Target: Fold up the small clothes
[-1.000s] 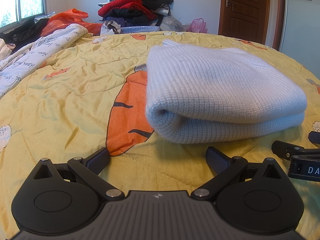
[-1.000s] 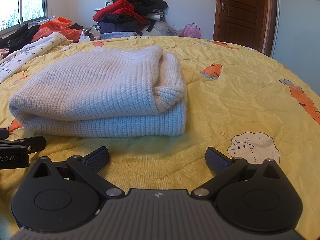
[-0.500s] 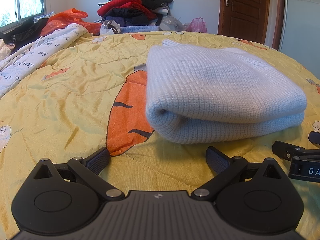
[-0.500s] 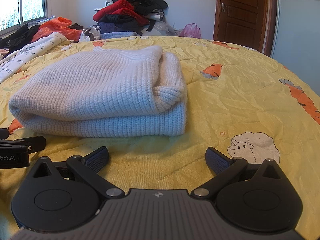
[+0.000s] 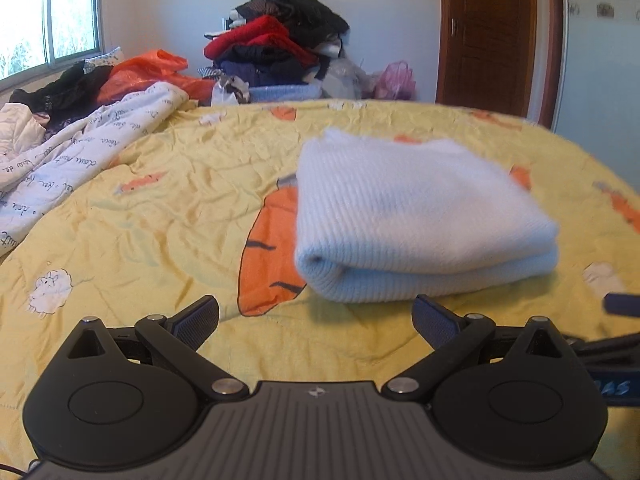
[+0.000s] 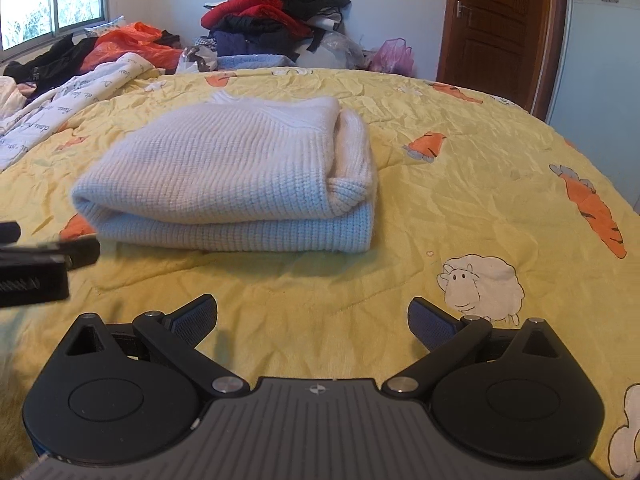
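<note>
A white knitted sweater (image 5: 416, 216) lies folded into a thick rectangle on the yellow carrot-print bedspread (image 5: 168, 216). My left gripper (image 5: 316, 316) hovers open, short of the sweater's near left corner, with nothing between its fingers. In the right wrist view the same sweater (image 6: 236, 184) sits ahead and to the left. My right gripper (image 6: 312, 316) is open and apart from it, over bare bedspread (image 6: 460, 184). Each gripper shows at the edge of the other's view: the right gripper (image 5: 620, 320) and the left gripper (image 6: 44, 264).
A pile of dark and red clothes (image 5: 280, 48) is stacked beyond the far edge of the bed. A white printed quilt (image 5: 80, 152) and an orange bag (image 5: 148, 72) lie at the far left under a window. A brown door (image 6: 500, 28) stands at the back right.
Both grippers have pulled back and risen from the sweater, so it looks smaller and farther away. The sweater has not moved. Both stay open.
</note>
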### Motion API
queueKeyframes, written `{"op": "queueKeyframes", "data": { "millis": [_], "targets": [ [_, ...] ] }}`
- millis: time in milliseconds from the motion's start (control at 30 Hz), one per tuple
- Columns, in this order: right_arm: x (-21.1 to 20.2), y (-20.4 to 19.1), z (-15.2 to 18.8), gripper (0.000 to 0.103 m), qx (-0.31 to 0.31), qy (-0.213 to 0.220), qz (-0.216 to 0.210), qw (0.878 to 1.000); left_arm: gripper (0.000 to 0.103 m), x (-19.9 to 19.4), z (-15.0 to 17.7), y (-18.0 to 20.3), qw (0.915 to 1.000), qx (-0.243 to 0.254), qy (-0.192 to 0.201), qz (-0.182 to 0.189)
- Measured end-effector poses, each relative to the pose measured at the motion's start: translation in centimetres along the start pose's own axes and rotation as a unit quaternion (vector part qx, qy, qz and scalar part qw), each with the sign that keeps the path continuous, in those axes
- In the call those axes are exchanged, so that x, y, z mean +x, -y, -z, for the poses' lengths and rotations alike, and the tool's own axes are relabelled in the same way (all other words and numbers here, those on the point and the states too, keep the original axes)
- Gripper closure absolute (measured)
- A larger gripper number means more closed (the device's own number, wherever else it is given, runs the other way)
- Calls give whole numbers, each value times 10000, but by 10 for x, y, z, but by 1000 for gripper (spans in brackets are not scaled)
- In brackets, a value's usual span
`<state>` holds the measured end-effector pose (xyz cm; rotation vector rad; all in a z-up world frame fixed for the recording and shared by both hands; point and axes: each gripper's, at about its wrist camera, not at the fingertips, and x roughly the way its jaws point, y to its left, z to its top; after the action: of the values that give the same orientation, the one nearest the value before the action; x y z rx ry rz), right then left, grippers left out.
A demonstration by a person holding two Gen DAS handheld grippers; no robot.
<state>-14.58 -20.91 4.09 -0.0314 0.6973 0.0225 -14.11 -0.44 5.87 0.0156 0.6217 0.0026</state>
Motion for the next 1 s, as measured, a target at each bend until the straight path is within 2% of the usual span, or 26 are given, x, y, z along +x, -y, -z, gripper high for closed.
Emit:
{"op": "queueKeyframes", "data": {
  "millis": [167, 267, 533, 1000],
  "targets": [
    [-13, -2, -3, 0, 56, 80, -105, 9999, 0, -27, -10, 3, 9996, -46, 251, 116],
    [-18, -3, -4, 0, 51, 128, -67, 9999, 0, -30, -13, 8, 9994, 78, 292, 165],
    [-19, 4, -9, 0, 166, 180, -75, 9997, 0, -24, -8, 10, 9996, 118, 88, 226],
    [-19, 2, -7, 0, 136, 193, -76, 9997, 0, -21, -7, 6, 9998, 38, 6, 208]
  ]
}}
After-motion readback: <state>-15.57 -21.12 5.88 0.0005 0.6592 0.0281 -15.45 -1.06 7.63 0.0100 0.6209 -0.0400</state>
